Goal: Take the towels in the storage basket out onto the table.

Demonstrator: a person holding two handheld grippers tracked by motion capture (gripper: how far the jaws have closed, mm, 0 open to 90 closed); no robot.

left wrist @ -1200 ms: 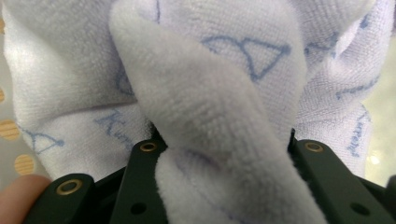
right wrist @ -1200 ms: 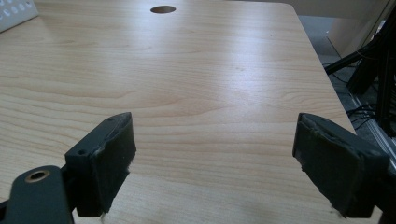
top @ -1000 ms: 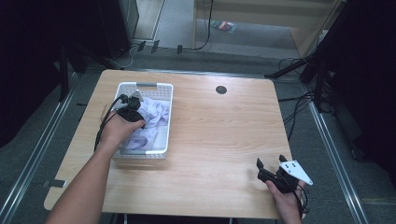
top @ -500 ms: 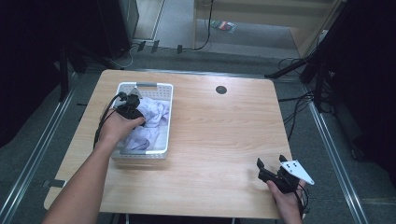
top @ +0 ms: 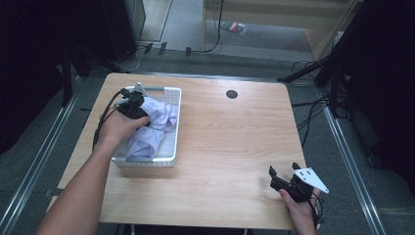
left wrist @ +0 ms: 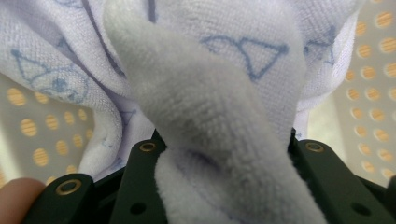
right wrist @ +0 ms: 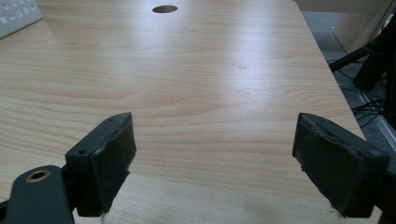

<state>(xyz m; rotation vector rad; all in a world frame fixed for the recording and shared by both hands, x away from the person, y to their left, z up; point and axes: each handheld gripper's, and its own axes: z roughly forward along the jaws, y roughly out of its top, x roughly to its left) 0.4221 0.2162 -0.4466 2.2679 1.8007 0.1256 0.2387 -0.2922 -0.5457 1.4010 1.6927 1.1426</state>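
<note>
A white perforated basket (top: 172, 99) stands on the left part of the wooden table and holds a lavender cloth (top: 155, 131) printed with blue triangles. My left gripper (top: 133, 105) is down in the basket's far end, shut on a bunched fold of that cloth. In the left gripper view the cloth (left wrist: 224, 84) fills the space between the black jaws, its pale fleecy side turned toward the camera, and the basket wall (left wrist: 373, 70) shows behind. My right gripper (top: 283, 169) rests low at the table's near right corner, open, with bare wood between its pads (right wrist: 114, 154).
A round cable hole (top: 232, 94) sits in the table's far middle, seen also in the right gripper view as the hole (right wrist: 164, 9). A corner of the basket (right wrist: 14, 16) shows far left there. Cables and dark stands lie on the floor past the table's right edge (top: 298, 147).
My left gripper has risen a little inside the basket, drawing the gripped cloth up with it. The right gripper has stayed put.
</note>
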